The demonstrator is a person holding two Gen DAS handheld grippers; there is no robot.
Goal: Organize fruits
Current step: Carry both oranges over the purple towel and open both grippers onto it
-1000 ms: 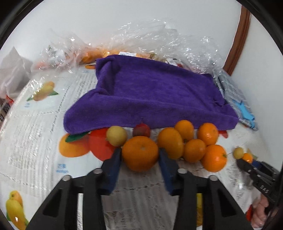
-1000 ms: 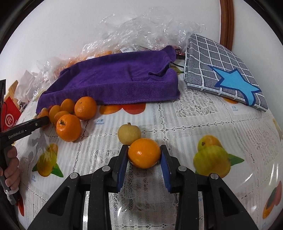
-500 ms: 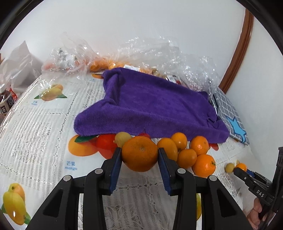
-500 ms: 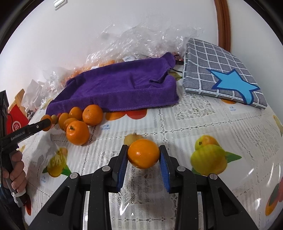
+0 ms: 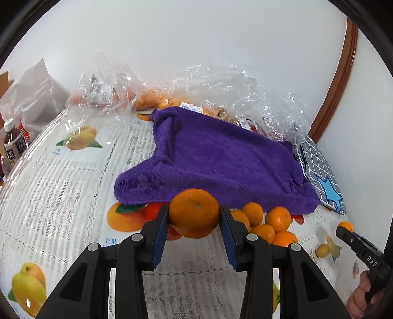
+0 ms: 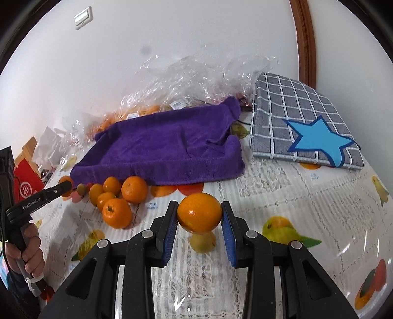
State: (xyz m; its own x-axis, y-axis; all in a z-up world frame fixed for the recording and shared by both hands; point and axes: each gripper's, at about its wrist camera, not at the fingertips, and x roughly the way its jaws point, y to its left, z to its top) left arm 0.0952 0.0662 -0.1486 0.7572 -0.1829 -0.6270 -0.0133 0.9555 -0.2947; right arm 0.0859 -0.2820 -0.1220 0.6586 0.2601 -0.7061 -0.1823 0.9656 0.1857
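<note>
Ahead of both pairs of fingers we see the purple towel (image 5: 221,162), its near edge just beyond the fruit, with crumpled clear plastic bags (image 5: 240,93) against the wall behind it. Bare tablecloth (image 5: 54,191) lies open to the left of the left gripper (image 5: 194,216); in the right wrist view, open cloth runs to the right of the right gripper (image 6: 199,216), bounded farther off by the checked cushion (image 6: 302,115).

Left gripper: pads pressed on either side of a large orange (image 5: 194,213), which we see held clear of the table. Right gripper: blue pads clamped on a smaller orange (image 6: 199,212), likewise raised.

A cluster of oranges (image 5: 267,224) sits just past the left fingers to their right, touching one another at the towel's edge.

Only the right wrist view shows the pale yellow fruit (image 6: 203,241) on the table directly under the held orange, and a wall switch (image 6: 83,17). Only the left wrist view shows bottles (image 5: 12,144) at far left.
</note>
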